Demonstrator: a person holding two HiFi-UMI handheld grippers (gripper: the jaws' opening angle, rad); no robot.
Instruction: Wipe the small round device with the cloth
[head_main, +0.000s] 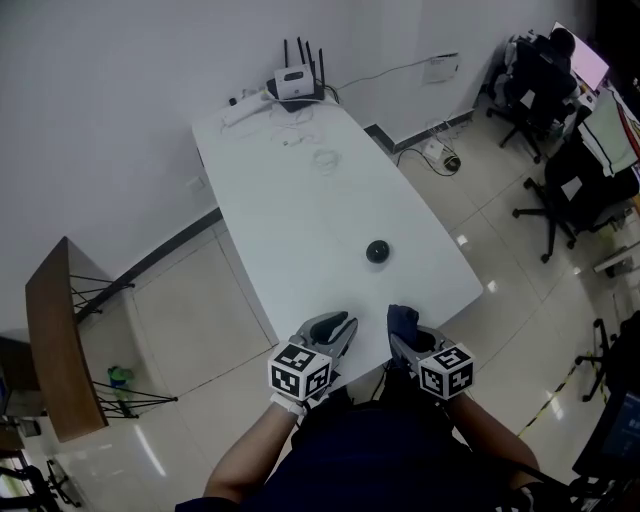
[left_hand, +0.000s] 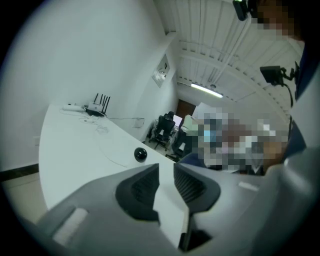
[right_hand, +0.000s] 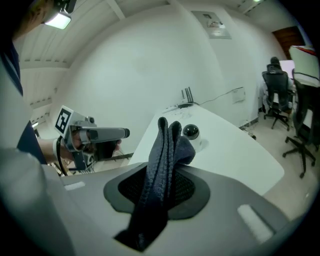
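1. Count, task items: one small round device (head_main: 376, 251), one cloth (head_main: 403, 322), and two grippers, one per hand.
2. Count, other items: one white table (head_main: 300, 190). One router (head_main: 297, 82) with upright antennas stands at its far end, with loose cables (head_main: 300, 140) beside it. At least two office chairs (head_main: 575, 185) stand on the floor to the right. One wooden side table (head_main: 55, 340) stands to the left.
3. Device appearance: round with a black, glossy, domed top. The right gripper view shows a paler lower body beneath the dome.
4. Device position: it stands on the table's near half, right of centre. It is ahead of both grippers and apart from each, with nothing touching it.
5. Cloth: dark blue and ribbed. It is bunched into upright folds, with its tail hanging down behind the pads.
6. Right gripper (head_main: 401, 328): the jaws are clamped on the cloth, which stands up between them. The gripper is at the table's near edge.
7. Left gripper (head_main: 345, 325): the jaws stand slightly apart with a narrow gap, and nothing is between them. It is level with the right gripper, just beside it.
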